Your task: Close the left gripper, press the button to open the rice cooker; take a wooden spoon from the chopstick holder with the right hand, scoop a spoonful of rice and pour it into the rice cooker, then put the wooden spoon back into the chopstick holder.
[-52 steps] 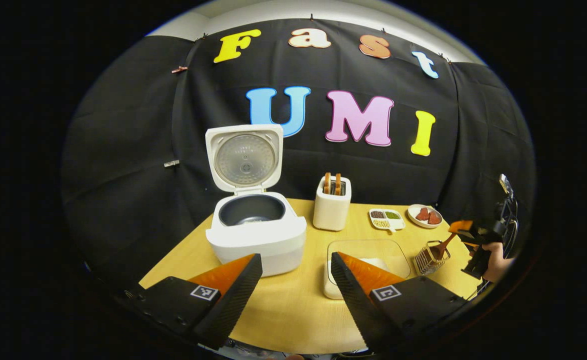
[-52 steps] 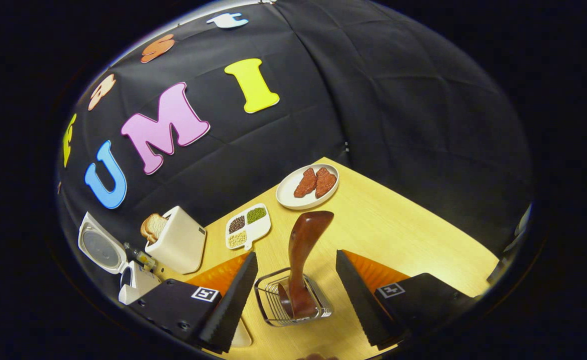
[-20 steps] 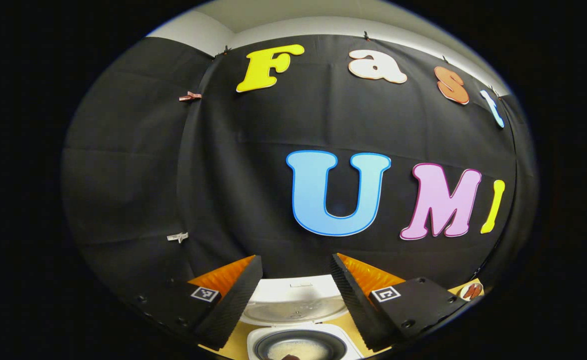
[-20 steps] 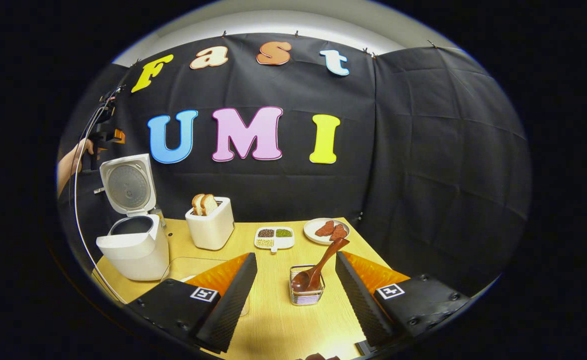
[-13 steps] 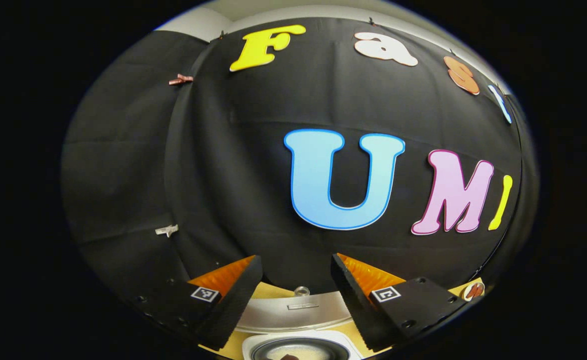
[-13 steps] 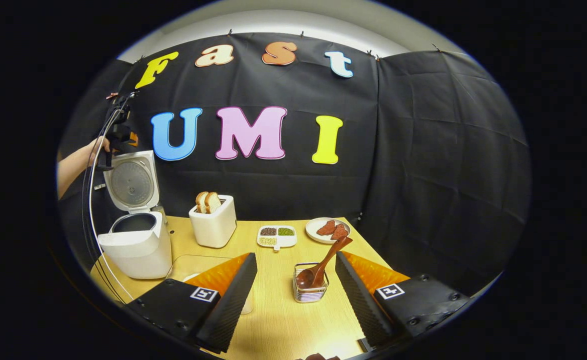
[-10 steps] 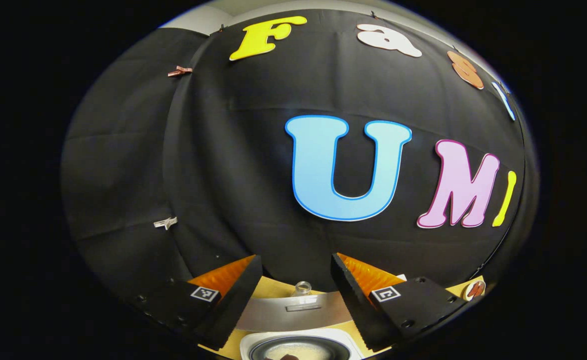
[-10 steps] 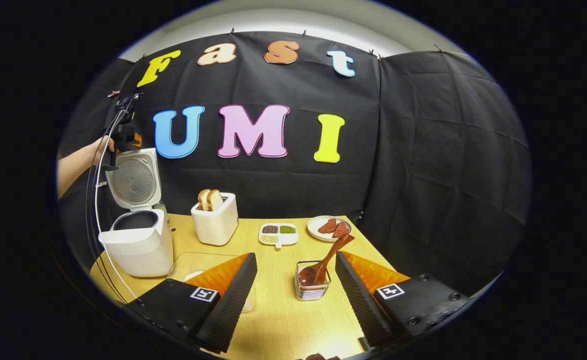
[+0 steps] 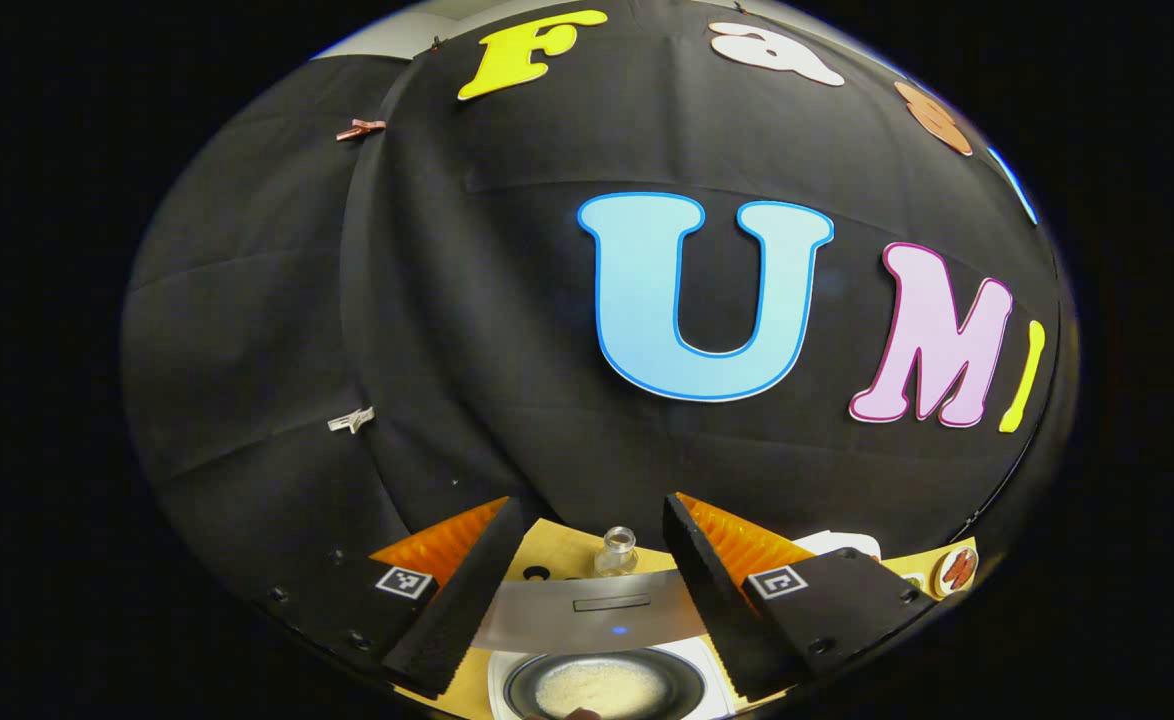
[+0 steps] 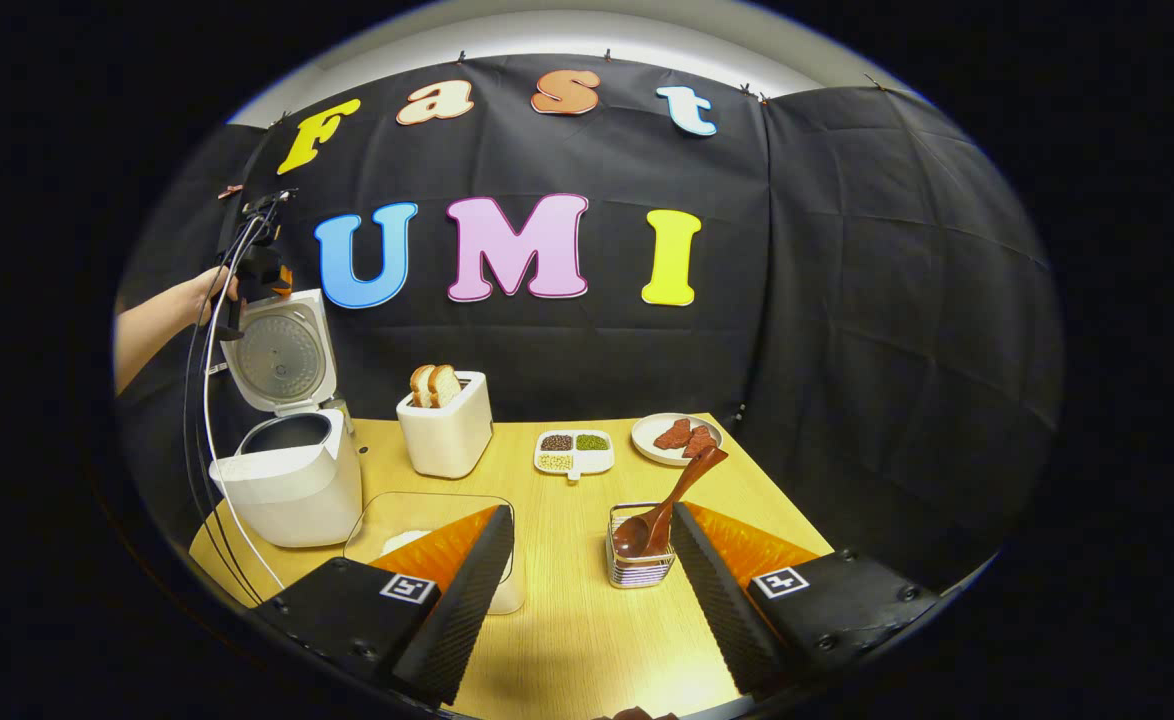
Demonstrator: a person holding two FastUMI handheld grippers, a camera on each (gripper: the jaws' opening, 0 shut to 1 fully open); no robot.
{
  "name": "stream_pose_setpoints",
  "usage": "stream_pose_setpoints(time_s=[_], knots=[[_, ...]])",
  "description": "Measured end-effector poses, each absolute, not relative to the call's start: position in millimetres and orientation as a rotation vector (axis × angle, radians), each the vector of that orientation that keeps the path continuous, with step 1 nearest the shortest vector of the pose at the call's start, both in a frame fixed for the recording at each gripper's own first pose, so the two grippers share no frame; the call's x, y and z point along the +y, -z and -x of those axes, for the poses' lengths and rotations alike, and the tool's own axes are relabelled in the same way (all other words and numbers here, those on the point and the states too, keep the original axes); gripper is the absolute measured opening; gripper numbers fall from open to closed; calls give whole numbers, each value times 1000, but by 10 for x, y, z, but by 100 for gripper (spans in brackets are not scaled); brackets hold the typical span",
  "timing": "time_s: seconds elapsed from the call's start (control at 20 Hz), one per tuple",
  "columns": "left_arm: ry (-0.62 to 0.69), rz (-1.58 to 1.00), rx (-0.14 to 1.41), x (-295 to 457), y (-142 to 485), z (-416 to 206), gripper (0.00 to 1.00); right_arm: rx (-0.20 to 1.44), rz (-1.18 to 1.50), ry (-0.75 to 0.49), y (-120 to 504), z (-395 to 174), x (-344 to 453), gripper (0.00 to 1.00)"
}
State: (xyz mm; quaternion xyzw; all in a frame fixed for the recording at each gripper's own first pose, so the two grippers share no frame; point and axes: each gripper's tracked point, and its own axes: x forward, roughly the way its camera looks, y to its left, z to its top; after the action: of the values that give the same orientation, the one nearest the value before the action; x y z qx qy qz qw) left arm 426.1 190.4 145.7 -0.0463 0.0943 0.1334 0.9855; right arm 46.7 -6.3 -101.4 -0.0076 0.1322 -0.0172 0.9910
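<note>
The white rice cooker (image 10: 287,485) stands at the table's left with its lid (image 10: 280,355) raised. A hand holds my left gripper (image 10: 259,268) at the lid's top edge. In the left gripper view that gripper (image 9: 589,505) is open, and the lid's edge (image 9: 597,612) lies between its fingers. Below it is the dark pot with pale rice (image 9: 602,688) in it. The wooden spoon (image 10: 669,498) leans in the wire chopstick holder (image 10: 640,562). My right gripper (image 10: 592,520) is open and holds nothing, and the holder sits just left of its right finger.
A glass container of rice (image 10: 437,530) sits before the cooker. A toaster with bread (image 10: 447,425), a divided dish (image 10: 573,452) and a plate of meat (image 10: 675,437) line the back of the wooden table (image 10: 567,640). A small bottle (image 9: 615,548) stands behind the cooker.
My left gripper has come down over the lid's top edge, and more of the pot shows beneath. The right gripper has shifted left, so the holder now sits by its right finger.
</note>
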Motion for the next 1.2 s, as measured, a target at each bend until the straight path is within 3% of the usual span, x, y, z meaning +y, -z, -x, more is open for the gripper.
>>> stream_pose_setpoints(time_s=[0.45, 0.75, 1.2], knots=[[-288, 96, 240, 1610, -1043, -3644, 99, 278, 15, -86, 1090, -571, 7, 99], [-281, 115, 306, 1359, -444, -3250, 99, 315, 15, -167, 1209, -645, 117, 99], [-320, 91, 235, 1136, 278, -2945, 99, 370, 64, -229, 1406, -582, 99, 99]])
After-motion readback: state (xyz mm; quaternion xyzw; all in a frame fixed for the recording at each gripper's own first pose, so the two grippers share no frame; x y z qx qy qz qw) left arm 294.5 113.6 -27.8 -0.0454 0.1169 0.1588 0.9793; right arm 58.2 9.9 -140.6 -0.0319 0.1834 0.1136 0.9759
